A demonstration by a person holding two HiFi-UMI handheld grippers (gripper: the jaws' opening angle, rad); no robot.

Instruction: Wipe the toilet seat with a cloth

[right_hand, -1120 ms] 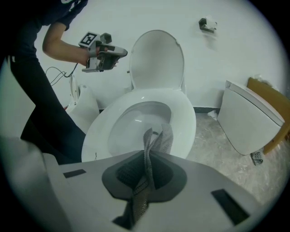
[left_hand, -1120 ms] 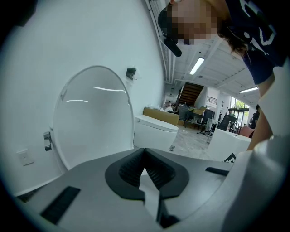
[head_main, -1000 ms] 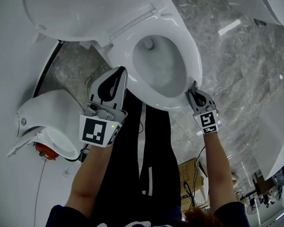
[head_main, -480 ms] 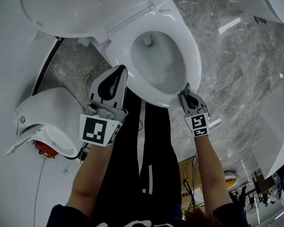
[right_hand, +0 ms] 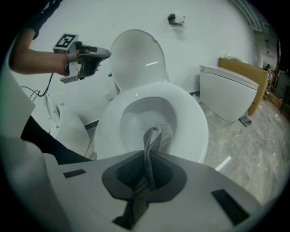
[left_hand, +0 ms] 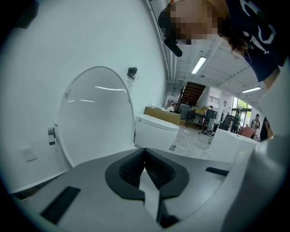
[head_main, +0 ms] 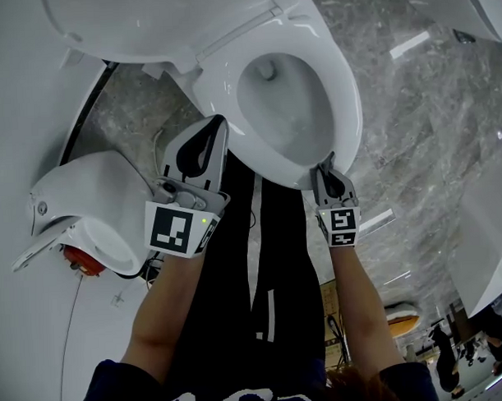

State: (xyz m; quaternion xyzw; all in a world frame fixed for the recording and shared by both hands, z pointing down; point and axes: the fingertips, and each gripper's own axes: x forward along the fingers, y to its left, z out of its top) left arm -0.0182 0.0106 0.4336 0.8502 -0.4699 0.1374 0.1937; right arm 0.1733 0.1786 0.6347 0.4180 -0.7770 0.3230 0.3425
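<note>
Forearms [head_main: 164,305] are reaching down from the bottom of the head view, with the person's dark trousers [head_main: 261,261] showing between them. The left gripper [head_main: 218,123] is hovering by the toilet's left flank, apart from the seat, with its marker cube [head_main: 174,229] facing up. Its own view is showing the two ribbed pads [left_hand: 133,165] pressed together at the tips with nothing between them. The right gripper [head_main: 330,160] is sitting lower right, its tips at the front rim of the toilet seat [head_main: 348,93], and its jaws are pinching a grey cloth [right_hand: 158,138]. The cloth is running up through the closed pads, and its free end is drooping forward in front of the near rim of the seat and the bowl [head_main: 280,104]; whether it is touching the seat I cannot tell. The seat is lying flat as a white ring around the bowl, while the lid [head_main: 146,18] is standing raised behind it against the white wall [right_hand: 90,18]. In the right gripper view the left gripper is showing at upper left, held in the air beside the lid. On the person's left another white toilet [head_main: 95,201] is standing near, with something red [head_main: 72,265] under its edge. Grey marbled floor [head_main: 420,107] is spreading to the right of the seat. Farther along the wall a further white toilet [right_hand: 229,90] is standing with a tan box [right_hand: 247,68] just behind it.
</note>
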